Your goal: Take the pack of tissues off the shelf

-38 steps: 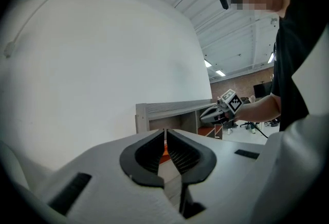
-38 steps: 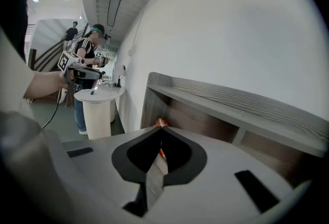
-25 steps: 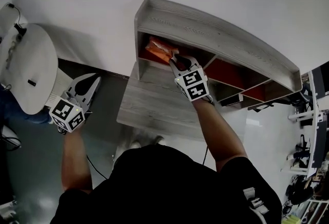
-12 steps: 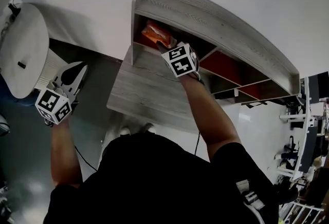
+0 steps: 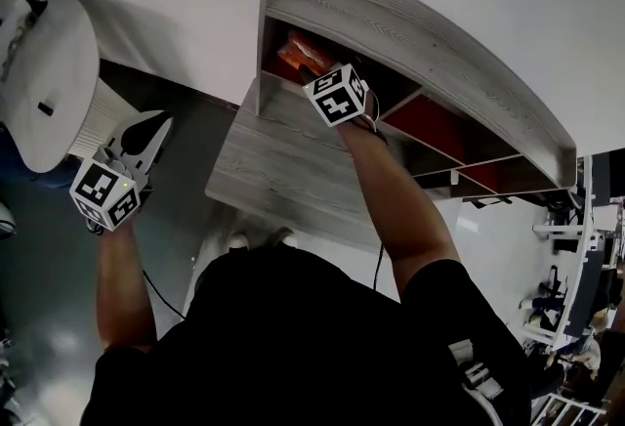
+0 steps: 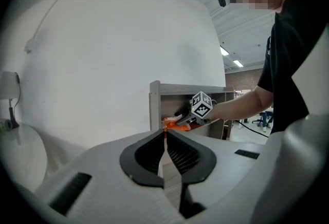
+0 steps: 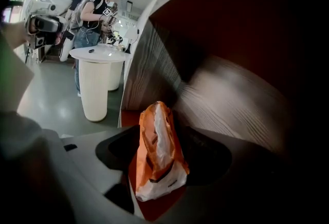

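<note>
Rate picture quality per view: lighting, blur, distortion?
Head view: fisheye bows the shelf into an arc; light is even, but the person's torso is near black. Left gripper view: round vignette with black corners, and the wall is bright. Right gripper view: dim inside the shelf, right side nearly black, wood grain smeared; the tissue pack reads clearly.

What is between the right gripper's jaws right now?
The orange pack of tissues, seen in the right gripper view. The right gripper has just been opening its jaws; they stand wide around it.
</note>
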`<state>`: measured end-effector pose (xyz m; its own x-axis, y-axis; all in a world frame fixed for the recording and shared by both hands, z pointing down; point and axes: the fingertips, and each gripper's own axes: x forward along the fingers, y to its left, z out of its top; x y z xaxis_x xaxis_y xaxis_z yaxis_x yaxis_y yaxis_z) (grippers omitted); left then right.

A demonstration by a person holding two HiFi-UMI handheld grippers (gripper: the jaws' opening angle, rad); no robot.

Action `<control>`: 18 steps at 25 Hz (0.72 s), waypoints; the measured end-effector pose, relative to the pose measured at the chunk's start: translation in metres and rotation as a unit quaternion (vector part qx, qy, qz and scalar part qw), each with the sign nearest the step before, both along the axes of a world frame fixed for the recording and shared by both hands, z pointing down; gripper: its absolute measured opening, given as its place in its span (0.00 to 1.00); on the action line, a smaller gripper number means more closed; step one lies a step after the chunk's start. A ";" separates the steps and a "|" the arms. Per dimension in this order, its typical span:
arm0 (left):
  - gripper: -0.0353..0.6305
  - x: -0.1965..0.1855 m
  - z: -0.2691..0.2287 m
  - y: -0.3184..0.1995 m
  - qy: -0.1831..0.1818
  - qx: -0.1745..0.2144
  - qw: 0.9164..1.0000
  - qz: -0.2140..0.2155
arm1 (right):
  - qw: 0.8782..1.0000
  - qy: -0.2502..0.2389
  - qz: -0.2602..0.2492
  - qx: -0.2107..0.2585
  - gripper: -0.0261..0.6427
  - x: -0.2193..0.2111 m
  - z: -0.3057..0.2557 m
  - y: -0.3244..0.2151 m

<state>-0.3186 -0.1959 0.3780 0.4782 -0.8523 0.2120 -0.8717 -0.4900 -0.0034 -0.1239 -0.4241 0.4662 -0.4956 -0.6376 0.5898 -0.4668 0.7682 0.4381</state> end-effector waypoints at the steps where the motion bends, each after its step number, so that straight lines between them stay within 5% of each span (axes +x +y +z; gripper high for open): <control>1: 0.10 0.000 0.000 0.001 -0.001 -0.001 1.000 -0.001 | 1.000 0.006 -0.002 0.002 0.45 -0.001 0.001 -0.001; 10: 0.10 -0.001 0.002 0.006 -0.005 -0.007 1.000 -0.011 | 0.999 0.026 -0.009 0.021 0.15 -0.002 0.007 -0.002; 18: 0.10 0.010 -0.008 0.010 0.010 -0.001 1.000 -0.004 | 0.999 0.027 -0.015 0.030 0.07 0.006 0.001 0.011</control>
<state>-0.3082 -0.1862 0.3697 0.4762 -0.8554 0.2040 -0.8751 -0.4838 0.0141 -0.1182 -0.4135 0.4670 -0.4826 -0.6577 0.5784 -0.4186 0.7533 0.5073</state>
